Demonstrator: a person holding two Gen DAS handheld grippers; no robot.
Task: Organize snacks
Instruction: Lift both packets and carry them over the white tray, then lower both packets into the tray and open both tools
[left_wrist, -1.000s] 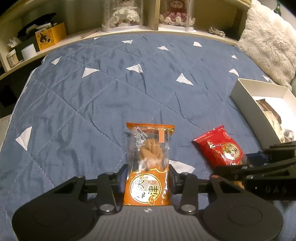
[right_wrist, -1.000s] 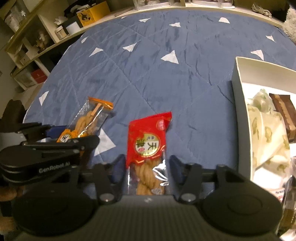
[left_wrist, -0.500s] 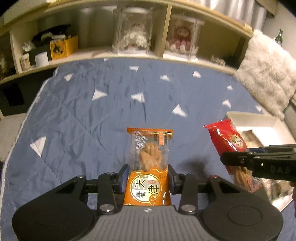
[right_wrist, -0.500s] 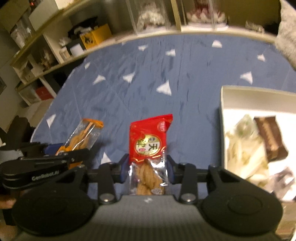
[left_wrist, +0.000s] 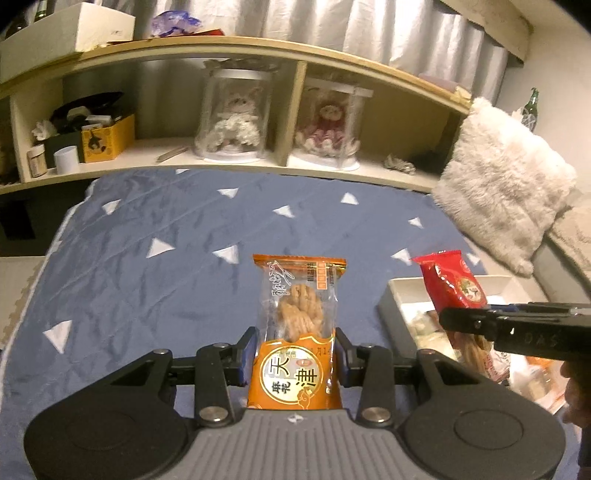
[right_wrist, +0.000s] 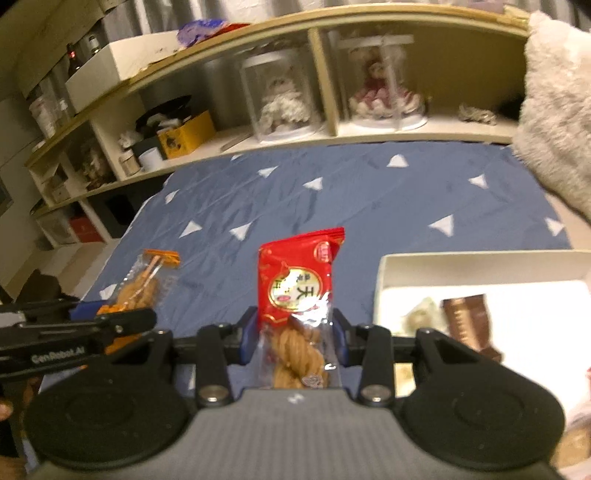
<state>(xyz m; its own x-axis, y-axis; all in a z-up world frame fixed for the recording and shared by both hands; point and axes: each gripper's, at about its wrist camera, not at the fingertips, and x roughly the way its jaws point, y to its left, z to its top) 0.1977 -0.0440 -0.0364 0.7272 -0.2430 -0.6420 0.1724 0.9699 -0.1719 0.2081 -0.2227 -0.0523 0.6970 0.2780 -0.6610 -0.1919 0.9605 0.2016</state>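
My left gripper (left_wrist: 295, 356) is shut on an orange snack packet (left_wrist: 297, 332) and holds it upright above the blue quilt (left_wrist: 147, 280). My right gripper (right_wrist: 294, 338) is shut on a red snack packet (right_wrist: 299, 284), also lifted off the quilt. Each packet shows in the other view: the red one in the left wrist view (left_wrist: 454, 291), the orange one in the right wrist view (right_wrist: 144, 288). A white box (right_wrist: 480, 266) with several snacks inside lies on the quilt to the right, beside and below the red packet.
A wooden shelf unit (left_wrist: 288, 110) runs along the far edge of the bed, with two dolls in clear cases (left_wrist: 232, 118) and a yellow box (left_wrist: 107, 140). A fluffy white pillow (left_wrist: 506, 184) leans at the right.
Both grippers have lifted their packets off the quilt and tilted upward, so the shelf now fills the top of both views. The white box now sits lower right of the red packet.
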